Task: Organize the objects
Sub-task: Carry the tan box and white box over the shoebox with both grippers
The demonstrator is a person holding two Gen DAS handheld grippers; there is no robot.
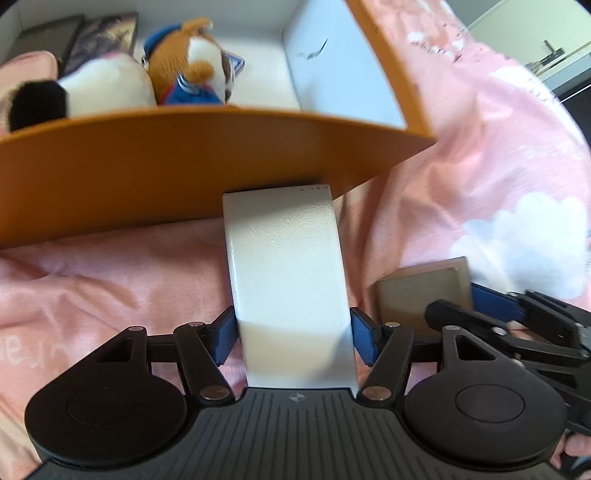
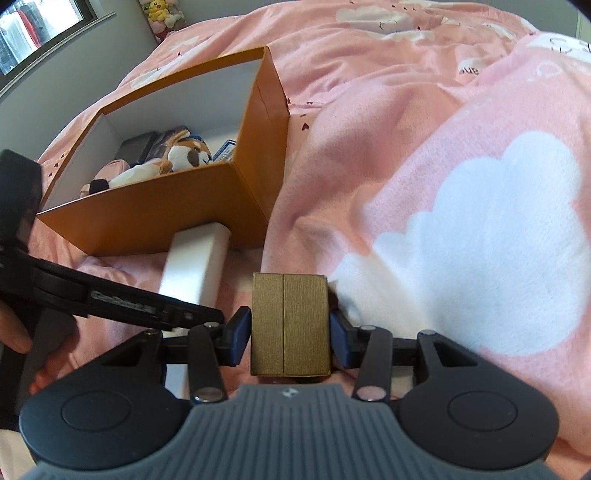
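My left gripper [image 1: 293, 338] is shut on a long white box [image 1: 288, 266], its far end close to the front wall of the orange box [image 1: 166, 162]. The white box also shows in the right wrist view [image 2: 195, 262]. My right gripper [image 2: 290, 339] is shut on a small gold box [image 2: 290, 325], just right of the left gripper; the gold box also shows in the left wrist view [image 1: 424, 291]. The orange box [image 2: 166, 218] is open and holds plush toys [image 1: 188, 62], dark flat items [image 1: 99, 37] and a white carton [image 1: 332, 55].
Everything rests on a pink bedspread [image 2: 443, 166] with white cloud prints, rumpled around the box. A window [image 2: 37, 29] and plush toys [image 2: 162, 14] are at the far wall. A hand [image 2: 14, 332] holds the left gripper.
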